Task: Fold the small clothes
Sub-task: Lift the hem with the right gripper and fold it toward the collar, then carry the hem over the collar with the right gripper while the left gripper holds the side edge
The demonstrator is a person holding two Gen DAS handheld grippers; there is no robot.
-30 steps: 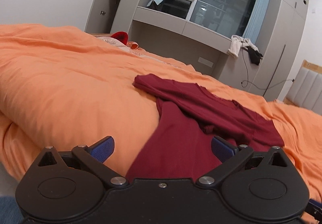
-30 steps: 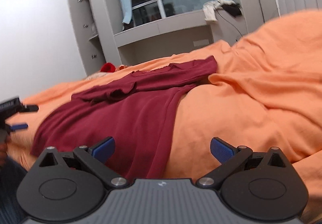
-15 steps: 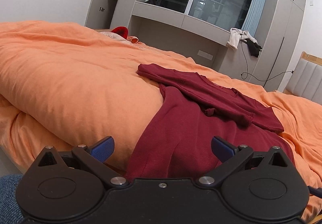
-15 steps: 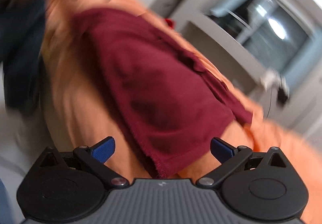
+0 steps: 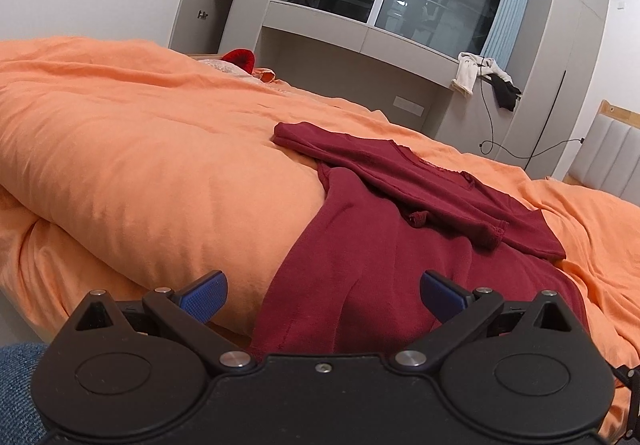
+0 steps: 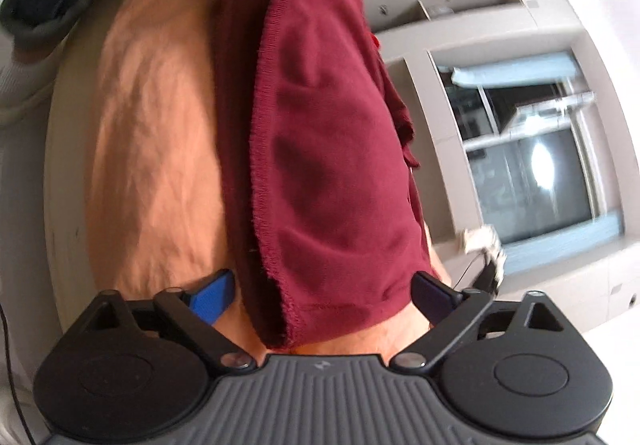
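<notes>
Left wrist view shows the maroon shirt [image 5: 384, 245] rumpled on the orange duvet [image 5: 152, 165], a sleeve folded across; its hem droops over the bed edge between the left gripper's [image 5: 323, 291] wide-spread jaws. Since a second ago, the right gripper [image 6: 322, 295] has rolled sideways; its jaws are closing around the hem corner, pads not yet pressing. Bare duvet lies either side.
</notes>
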